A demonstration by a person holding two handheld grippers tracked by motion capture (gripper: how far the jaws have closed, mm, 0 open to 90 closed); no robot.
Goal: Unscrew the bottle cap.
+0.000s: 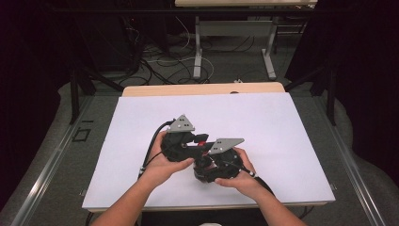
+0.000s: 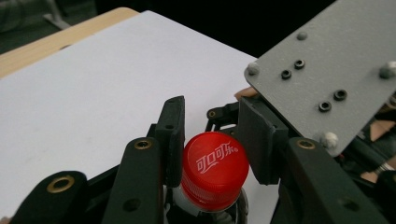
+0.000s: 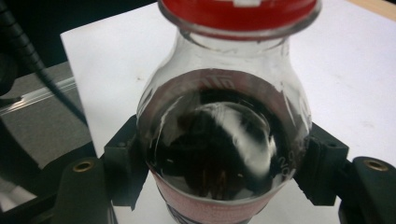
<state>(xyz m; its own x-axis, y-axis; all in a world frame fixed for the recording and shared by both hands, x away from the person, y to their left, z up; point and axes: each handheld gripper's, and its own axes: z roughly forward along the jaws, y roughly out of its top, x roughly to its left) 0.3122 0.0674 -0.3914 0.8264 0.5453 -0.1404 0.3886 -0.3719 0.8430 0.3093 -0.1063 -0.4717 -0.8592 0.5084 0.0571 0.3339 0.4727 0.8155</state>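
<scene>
- While the tabletop (image 1: 263,117), covered by a white sheet, carries nothing else near the work, the landmark for everything below is the bottle (image 3: 224,140), held just above the sheet toward the person's edge, where the two hands meet.
- Around the bottle's body, the right gripper (image 1: 214,170) is clamped: in the right gripper view its two black jaws press the flanks at the shoulder, just above the red label, with dark drink showing through the clear wall.
- Above that grip sits the left gripper (image 1: 181,143), on the far left side of the bottle in the high view, its jaws pointing toward the neck.
- At the bottle's top, the red cap (image 2: 214,169) lies squarely between the left jaws, one pad against each side; I judge them clamped on it, having drawn in as far as the cap allows.
- From body to cap, the bottle's long axis runs up from the right jaws toward the left jaws, and the left grip lies across that axis.
- Judged from this, the coming move is a twist about that axis: the left hand is the one on the cap, the right hand only steadies the body against the turn.
- If the left pads sit off-centre on the cap, they could slip as the turn begins.
</scene>
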